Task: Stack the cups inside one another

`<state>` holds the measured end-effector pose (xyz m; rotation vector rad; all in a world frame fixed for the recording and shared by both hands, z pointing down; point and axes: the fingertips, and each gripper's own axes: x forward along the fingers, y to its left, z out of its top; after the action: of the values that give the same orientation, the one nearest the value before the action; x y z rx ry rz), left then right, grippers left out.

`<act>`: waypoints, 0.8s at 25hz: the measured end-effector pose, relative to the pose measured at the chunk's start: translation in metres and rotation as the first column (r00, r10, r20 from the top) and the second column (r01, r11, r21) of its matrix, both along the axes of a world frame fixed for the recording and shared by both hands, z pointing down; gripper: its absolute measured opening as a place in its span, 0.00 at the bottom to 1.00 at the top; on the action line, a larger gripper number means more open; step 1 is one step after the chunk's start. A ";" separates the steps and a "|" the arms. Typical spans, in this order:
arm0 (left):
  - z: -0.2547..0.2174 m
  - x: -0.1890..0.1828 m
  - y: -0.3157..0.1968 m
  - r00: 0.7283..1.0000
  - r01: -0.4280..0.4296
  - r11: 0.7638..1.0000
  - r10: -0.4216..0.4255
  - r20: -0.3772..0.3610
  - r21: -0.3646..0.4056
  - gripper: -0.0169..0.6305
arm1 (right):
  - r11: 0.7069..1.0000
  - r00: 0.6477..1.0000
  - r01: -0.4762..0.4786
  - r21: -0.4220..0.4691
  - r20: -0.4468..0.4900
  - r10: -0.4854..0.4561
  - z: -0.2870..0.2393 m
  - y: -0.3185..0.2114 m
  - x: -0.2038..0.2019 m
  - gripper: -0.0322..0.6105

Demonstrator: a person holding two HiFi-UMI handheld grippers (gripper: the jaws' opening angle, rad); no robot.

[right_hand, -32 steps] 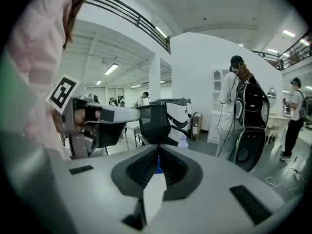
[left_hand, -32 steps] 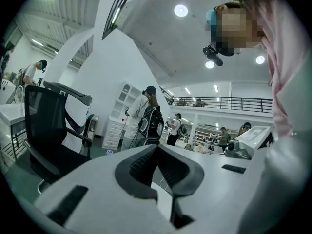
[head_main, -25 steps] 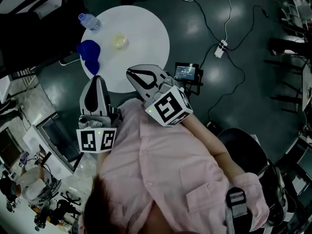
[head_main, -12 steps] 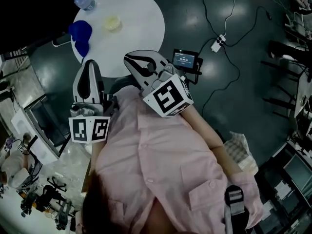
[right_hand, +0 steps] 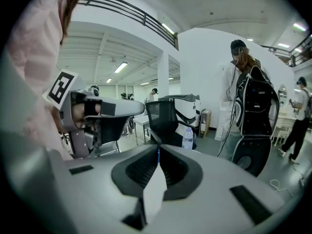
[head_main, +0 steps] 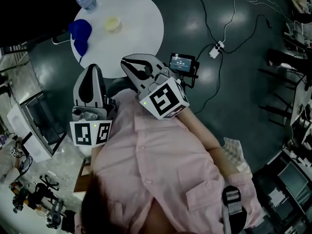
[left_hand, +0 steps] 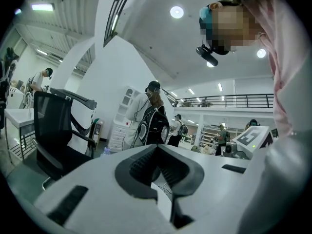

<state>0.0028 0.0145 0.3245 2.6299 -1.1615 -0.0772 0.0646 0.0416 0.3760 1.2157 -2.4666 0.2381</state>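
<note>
On the round white table (head_main: pixel 141 18) at the top left of the head view stand two blue cups (head_main: pixel 80 33) near its left edge and a pale yellowish cup (head_main: pixel 112 23) nearer the middle. My left gripper (head_main: pixel 92 68) hovers short of the table's near edge, shut with nothing in it. My right gripper (head_main: pixel 127 61) is beside it, over the table's near rim, also shut and empty. In the left gripper view the left gripper (left_hand: pixel 157 147) has its jaws together. The right gripper (right_hand: pixel 158 148) shows the same in its own view. Both are well apart from the cups.
A water bottle (head_main: pixel 84 0) stands at the table's far left edge. A small screen on a stand (head_main: pixel 183 62) is right of the table, with a power strip (head_main: pixel 214 50) and cables on the dark floor. A black office chair (right_hand: pixel 168 126) and a person with a backpack (right_hand: pixel 248 121) are beyond.
The head view has swung, so the table now sits higher and further left. The left gripper has drifted slightly sideways. Both grippers stay shut and empty.
</note>
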 end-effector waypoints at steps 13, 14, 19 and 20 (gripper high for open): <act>0.000 -0.005 0.005 1.000 0.008 1.000 -0.008 -0.013 -0.001 0.05 | 1.000 1.000 -0.009 0.001 -0.014 0.009 0.001 0.003 -0.001 0.10; 0.000 -0.005 0.007 1.000 0.007 1.000 -0.007 -0.013 0.003 0.05 | 1.000 1.000 -0.010 0.002 -0.013 0.010 0.000 0.004 -0.001 0.10; 0.000 -0.003 0.010 1.000 -0.002 1.000 0.002 -0.013 0.005 0.05 | 1.000 1.000 -0.018 0.005 0.000 0.018 0.001 0.004 -0.001 0.10; 0.001 -0.004 0.011 1.000 -0.003 1.000 0.003 -0.013 0.004 0.05 | 1.000 1.000 -0.019 0.004 -0.003 0.019 0.001 0.005 -0.001 0.10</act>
<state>-0.0008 0.0255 0.3253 2.6306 -1.1547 -0.0958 0.0634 0.0465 0.3770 1.2407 -2.4545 0.2369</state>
